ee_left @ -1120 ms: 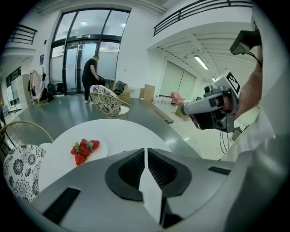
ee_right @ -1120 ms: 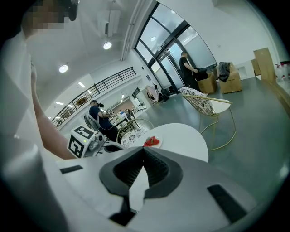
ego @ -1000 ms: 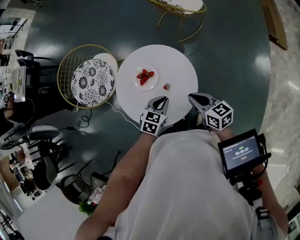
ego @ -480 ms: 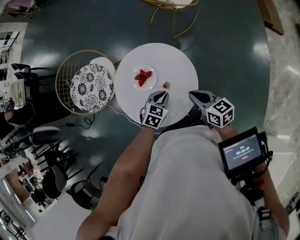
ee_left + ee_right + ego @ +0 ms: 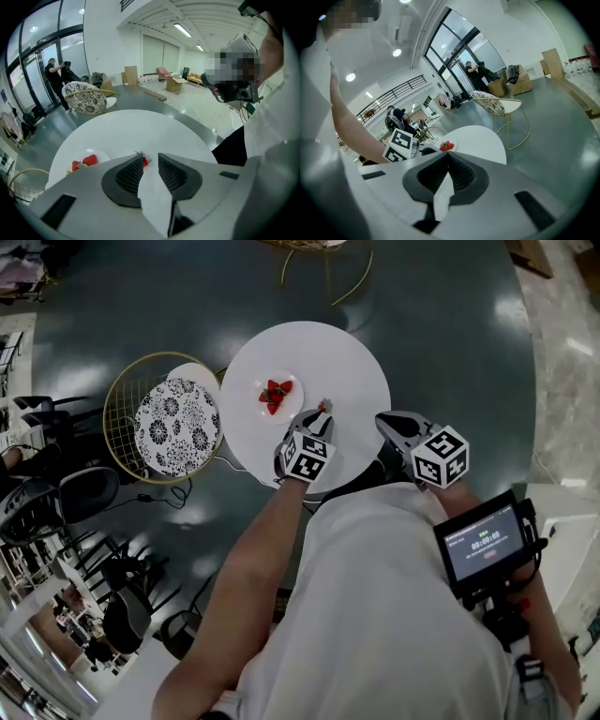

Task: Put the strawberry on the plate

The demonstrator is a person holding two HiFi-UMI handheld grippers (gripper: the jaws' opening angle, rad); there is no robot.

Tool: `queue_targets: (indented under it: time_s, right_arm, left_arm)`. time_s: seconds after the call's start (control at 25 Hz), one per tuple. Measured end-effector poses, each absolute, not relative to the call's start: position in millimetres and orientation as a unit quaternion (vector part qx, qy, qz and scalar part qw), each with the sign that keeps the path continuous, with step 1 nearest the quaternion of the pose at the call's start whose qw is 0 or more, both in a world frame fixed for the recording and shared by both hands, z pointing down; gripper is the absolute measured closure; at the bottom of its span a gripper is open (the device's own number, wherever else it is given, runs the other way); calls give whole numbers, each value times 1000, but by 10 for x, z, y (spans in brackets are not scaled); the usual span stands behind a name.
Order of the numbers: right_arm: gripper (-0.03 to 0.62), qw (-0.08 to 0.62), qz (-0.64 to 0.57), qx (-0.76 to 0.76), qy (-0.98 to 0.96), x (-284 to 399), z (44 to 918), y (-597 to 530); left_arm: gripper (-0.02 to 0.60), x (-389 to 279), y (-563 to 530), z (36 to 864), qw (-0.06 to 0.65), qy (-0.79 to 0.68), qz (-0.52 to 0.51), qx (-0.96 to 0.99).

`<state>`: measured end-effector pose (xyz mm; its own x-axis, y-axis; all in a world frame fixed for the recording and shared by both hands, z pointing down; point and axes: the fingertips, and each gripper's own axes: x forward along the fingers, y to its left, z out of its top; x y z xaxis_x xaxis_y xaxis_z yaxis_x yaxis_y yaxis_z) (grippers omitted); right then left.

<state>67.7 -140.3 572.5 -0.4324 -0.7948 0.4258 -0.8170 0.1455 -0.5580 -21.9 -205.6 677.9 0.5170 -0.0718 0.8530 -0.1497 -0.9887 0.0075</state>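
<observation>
The left tongs [image 5: 150,158] have just been opening and stand partly apart, with one loose strawberry [image 5: 144,161] right at their tips, on the worktop [image 5: 352,362] near the plate [image 5: 294,403]. The right tongs [image 5: 449,154] are closed on nothing. The one plate holds a bunched heap of strawberries [image 5: 274,394]

Bare table [image 5: 347,362] beyond and right of the plate [image 5: 296,399], open for a pass. Loose strawberry [image 5: 322,409] near the plate's right front, in the way there. Heaped strawberries [image 5: 272,395] filling the plate's middle. Wire chair [image 5: 176,426] left of the plate, off the table.
</observation>
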Motion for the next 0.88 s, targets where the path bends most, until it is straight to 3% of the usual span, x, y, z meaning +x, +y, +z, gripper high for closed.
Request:
queue_targets:
  time_s: [0.36,0.6,0.88]
  right_arm:
    - [588,9,389,549,-740,746,5791,-1339]
    - [588,8,394,565,-725,830,5834,-1285]
    - [588,15,400,576,-713,891,5912,-1178]
  left_arm:
    - [459,-205,-2226,6973,-25,-16,540,841]
    - [457,-183,-2316,7155,-81,26,566,820]
    - [457,-118,-2362,7227,-95,34,570,816]
